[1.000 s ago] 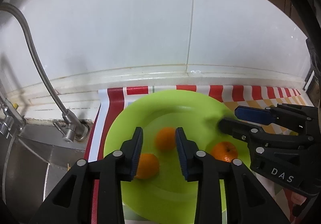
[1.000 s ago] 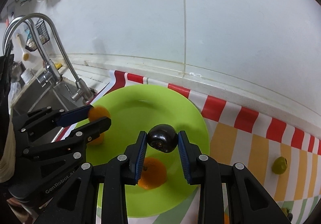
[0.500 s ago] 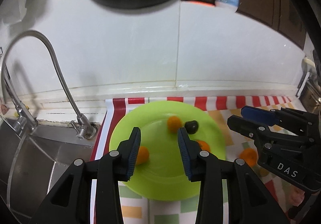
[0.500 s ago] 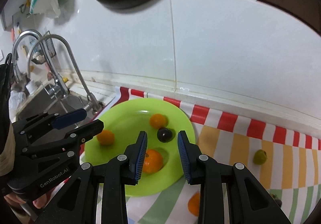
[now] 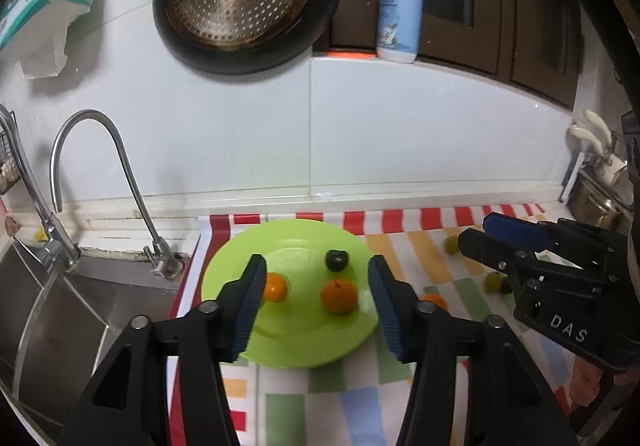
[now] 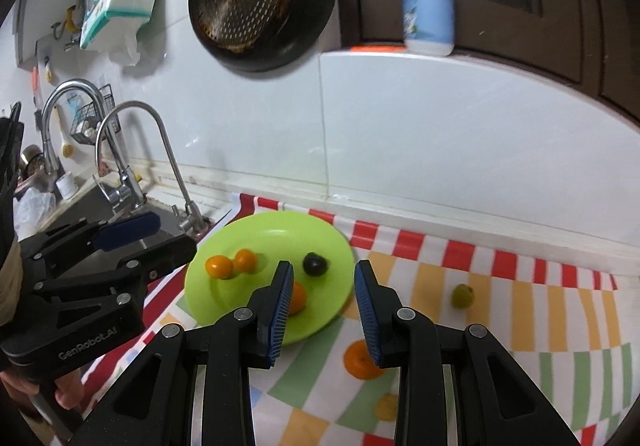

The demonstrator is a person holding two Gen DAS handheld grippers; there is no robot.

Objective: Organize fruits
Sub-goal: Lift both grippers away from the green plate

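A lime green plate (image 5: 304,350) (image 6: 240,310) lies on a striped cloth beside the sink. On it are a dark plum (image 5: 337,260) (image 6: 315,264) and oranges (image 5: 338,296) (image 5: 275,287) (image 6: 219,266) (image 6: 245,260). My left gripper (image 5: 316,300) is open and empty, held above the plate's near side. My right gripper (image 6: 322,304) is open and empty, above the plate's right edge. Another orange (image 6: 359,360) (image 5: 434,300) and a green fruit (image 6: 463,296) (image 5: 452,245) lie on the cloth to the right.
A sink (image 5: 60,318) with a curved tap (image 5: 120,182) is on the left. A white tiled wall stands behind, with a black pan (image 5: 244,2) hanging on it and a soap bottle (image 5: 400,6) on the ledge. More small green fruit (image 5: 494,282) lies on the cloth.
My right gripper let go of the dark plum, which now lies on the plate. Both grippers drew back and up from the plate and opened wider.
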